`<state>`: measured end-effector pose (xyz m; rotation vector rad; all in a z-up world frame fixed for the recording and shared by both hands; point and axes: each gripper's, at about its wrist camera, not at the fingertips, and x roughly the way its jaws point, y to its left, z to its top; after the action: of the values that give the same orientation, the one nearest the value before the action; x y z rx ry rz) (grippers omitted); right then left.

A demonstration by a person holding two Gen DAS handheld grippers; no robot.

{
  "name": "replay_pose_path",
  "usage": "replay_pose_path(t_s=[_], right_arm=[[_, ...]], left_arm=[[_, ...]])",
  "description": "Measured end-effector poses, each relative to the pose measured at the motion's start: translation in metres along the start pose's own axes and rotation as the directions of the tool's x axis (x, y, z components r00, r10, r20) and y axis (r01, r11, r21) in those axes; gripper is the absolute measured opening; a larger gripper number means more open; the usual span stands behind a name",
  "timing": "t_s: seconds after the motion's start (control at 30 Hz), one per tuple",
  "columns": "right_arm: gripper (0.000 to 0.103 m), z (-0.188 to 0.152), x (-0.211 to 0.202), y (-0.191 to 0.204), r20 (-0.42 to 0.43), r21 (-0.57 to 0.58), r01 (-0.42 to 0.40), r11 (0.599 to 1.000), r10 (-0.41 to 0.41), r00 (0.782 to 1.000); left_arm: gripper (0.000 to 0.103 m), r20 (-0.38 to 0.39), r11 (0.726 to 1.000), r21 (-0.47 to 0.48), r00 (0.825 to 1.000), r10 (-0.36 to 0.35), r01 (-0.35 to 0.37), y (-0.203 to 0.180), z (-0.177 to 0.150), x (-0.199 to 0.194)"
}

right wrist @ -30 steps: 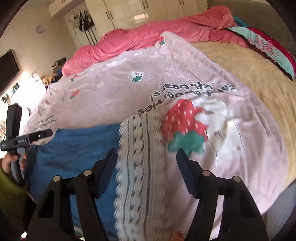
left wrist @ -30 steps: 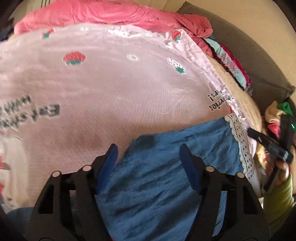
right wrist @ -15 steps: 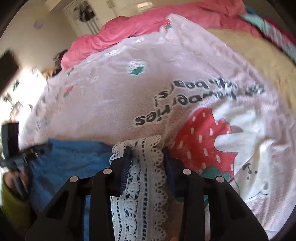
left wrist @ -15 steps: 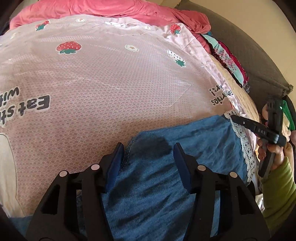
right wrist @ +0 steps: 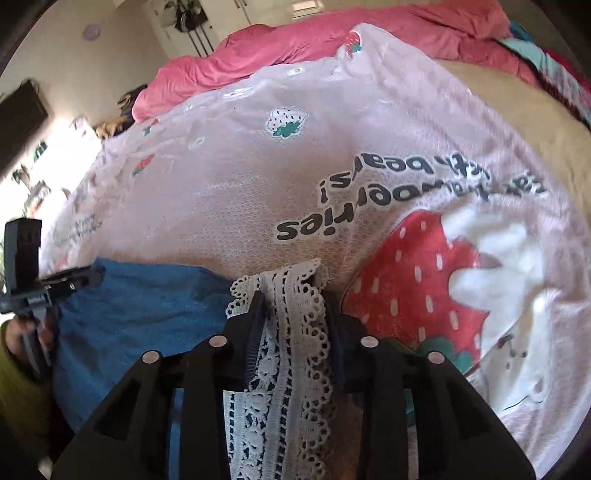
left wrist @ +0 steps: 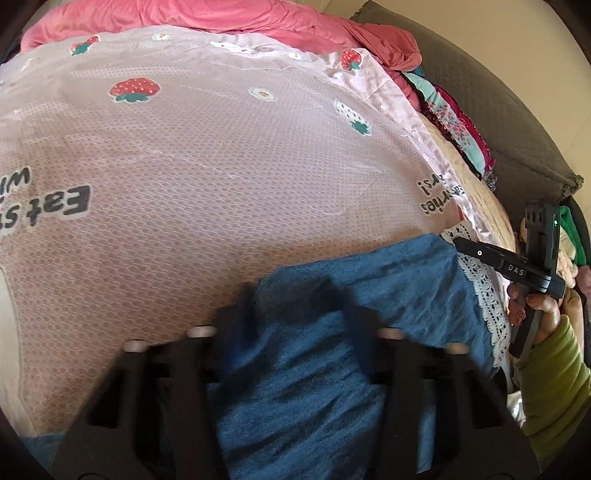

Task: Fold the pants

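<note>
Blue pants with a white lace hem lie on a pink strawberry blanket. My left gripper is blurred; its fingers straddle the pants' far edge with a gap still between them, and cloth fills that gap. My right gripper is shut on the lace hem, bunched between its fingers. The blue pants show left of it. Each gripper shows in the other's view: the right one at the hem, the left one at the pants' left edge.
A pink duvet is heaped at the far side of the bed. Colourful folded clothes lie along a grey headboard at right. A beige sheet shows beside the blanket. Wardrobe doors stand at the back.
My right gripper went from open to shut on the lace hem. My left gripper's fingers narrowed around the pants' far edge and are moving, blurred.
</note>
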<state>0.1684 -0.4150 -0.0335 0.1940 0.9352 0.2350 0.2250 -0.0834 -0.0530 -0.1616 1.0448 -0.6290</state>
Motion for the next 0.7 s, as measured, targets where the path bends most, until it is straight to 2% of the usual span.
replay_pose_path(t_s=[0.07,0.13,0.27,0.37,0.47,0.53,0.63,0.67,0.7], right_arm=[[0.016,-0.003,-0.01,0.008,0.042,-0.03,0.027,0.999,-0.025,0.999],[0.015,-0.005,-0.028,0.019,0.108,-0.066,0.053,0.996,-0.046,0.993],[0.013,0.008,-0.048,0.024,0.18,-0.106,0.074,0.992,-0.054,0.982],[0.013,0.021,-0.036,0.022,0.155,-0.125,0.093,0.988,-0.074,0.985],[0.013,0.02,0.001,0.023,0.04,-0.185,0.15,0.971,-0.145,0.989],[0.014,0.013,0.015,0.022,0.009,-0.207,0.178,0.962,-0.18,0.984],[0.015,0.008,0.016,0.021,0.033,-0.196,0.189,0.962,-0.186,0.982],[0.02,0.008,0.013,0.019,0.044,-0.178,0.188,0.966,-0.183,0.982],[0.029,0.007,0.009,0.018,0.057,-0.167,0.196,0.966,-0.189,0.98]], left_arm=[[0.007,0.007,1.0,-0.004,1.0,-0.011,0.012,-0.002,0.0,-0.001],[0.006,0.026,1.0,0.006,1.0,-0.01,0.01,-0.006,0.001,-0.005],[0.005,0.104,0.999,0.05,0.994,0.016,-0.021,-0.014,0.01,-0.02],[0.004,0.116,0.995,0.073,0.991,0.064,-0.073,-0.017,0.012,-0.016],[0.004,0.105,0.988,0.088,0.988,0.116,-0.126,-0.015,0.011,-0.003],[0.004,0.084,0.983,0.094,0.985,0.148,-0.156,-0.011,0.009,0.01],[0.007,0.082,0.984,0.082,0.985,0.152,-0.159,-0.005,0.009,0.014],[0.007,0.084,0.985,0.078,0.985,0.148,-0.154,-0.004,0.008,0.012],[0.009,0.088,0.987,0.07,0.986,0.141,-0.148,-0.002,0.008,0.01]])
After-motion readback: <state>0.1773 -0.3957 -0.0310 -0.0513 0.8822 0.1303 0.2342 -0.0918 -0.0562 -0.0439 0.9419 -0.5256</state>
